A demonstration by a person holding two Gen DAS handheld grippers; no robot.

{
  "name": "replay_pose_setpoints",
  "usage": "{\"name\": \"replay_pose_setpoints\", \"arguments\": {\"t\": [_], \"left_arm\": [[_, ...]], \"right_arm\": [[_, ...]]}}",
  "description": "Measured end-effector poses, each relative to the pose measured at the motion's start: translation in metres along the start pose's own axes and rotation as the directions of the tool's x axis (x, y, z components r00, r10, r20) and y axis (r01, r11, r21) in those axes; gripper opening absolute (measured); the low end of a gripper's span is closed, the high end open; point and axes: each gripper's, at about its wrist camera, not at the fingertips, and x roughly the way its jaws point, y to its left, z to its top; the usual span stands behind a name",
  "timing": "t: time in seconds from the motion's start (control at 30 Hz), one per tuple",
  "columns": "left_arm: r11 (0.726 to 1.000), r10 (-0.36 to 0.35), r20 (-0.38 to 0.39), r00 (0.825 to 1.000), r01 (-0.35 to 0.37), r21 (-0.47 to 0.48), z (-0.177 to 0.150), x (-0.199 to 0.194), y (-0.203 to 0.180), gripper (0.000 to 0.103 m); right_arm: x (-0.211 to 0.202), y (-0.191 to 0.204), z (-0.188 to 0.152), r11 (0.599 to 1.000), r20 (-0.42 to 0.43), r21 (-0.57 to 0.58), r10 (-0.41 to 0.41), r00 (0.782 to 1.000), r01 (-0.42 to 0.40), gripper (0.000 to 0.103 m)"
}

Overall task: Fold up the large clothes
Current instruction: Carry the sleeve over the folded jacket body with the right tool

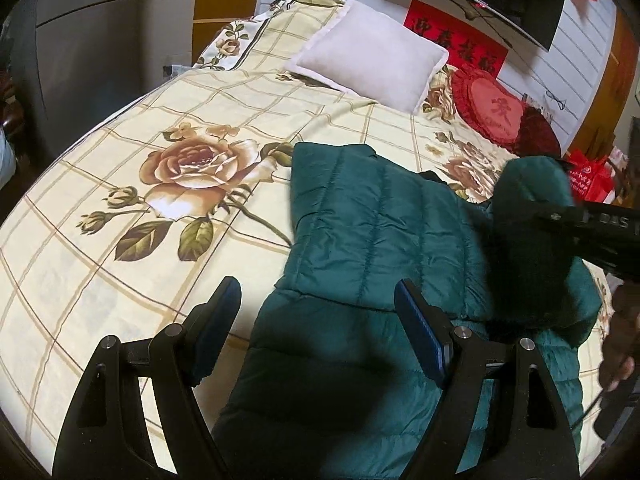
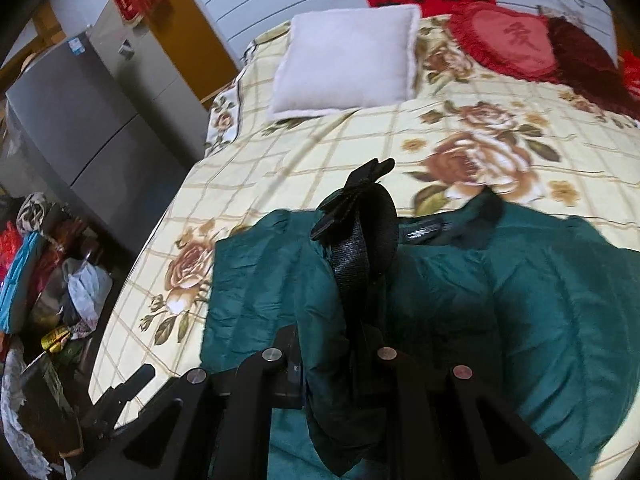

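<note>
A large teal quilted jacket [image 1: 372, 232] lies on a bed with a floral checked cover [image 1: 120, 208]. One part is folded over its body. My left gripper [image 1: 318, 316] is open and empty, hovering above the jacket's lower half. My right gripper [image 2: 340, 364] is shut on a sleeve of the jacket [image 2: 332, 380], lifted above the body [image 2: 540, 300]; a black cuff with a bow [image 2: 356, 208] sticks up past the fingers. In the left wrist view the right gripper [image 1: 592, 224] shows at the right edge with the raised sleeve [image 1: 532, 208] hanging from it.
A white pillow [image 1: 372, 64] and a red heart cushion [image 1: 492, 108] lie at the head of the bed. A grey fridge [image 2: 80, 120] and a pile of bags and clutter [image 2: 40, 272] stand left of the bed.
</note>
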Motion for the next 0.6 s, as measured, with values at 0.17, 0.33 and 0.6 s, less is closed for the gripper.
{"name": "replay_pose_setpoints", "arguments": {"t": [0.17,0.33,0.6], "left_arm": [[1.0,-0.004,-0.008,1.0,0.004,-0.014,-0.003,0.003,0.006,0.079],[1.0,-0.006,-0.028,1.0,0.005,-0.022,-0.009,0.01,0.008,0.079],[1.0,-0.022,-0.021,1.0,0.021,-0.017,-0.013,0.007,0.004,0.079]], "right_arm": [[0.024,0.016,-0.002,1.0,-0.028,-0.004,0.017,0.999,-0.017,0.014],[0.048,0.021,-0.005,0.999,-0.06,0.004,0.034,0.998,-0.034,0.014],[0.052,0.012,-0.008,0.983,-0.074,0.049,0.179,0.981,-0.176,0.063]]}}
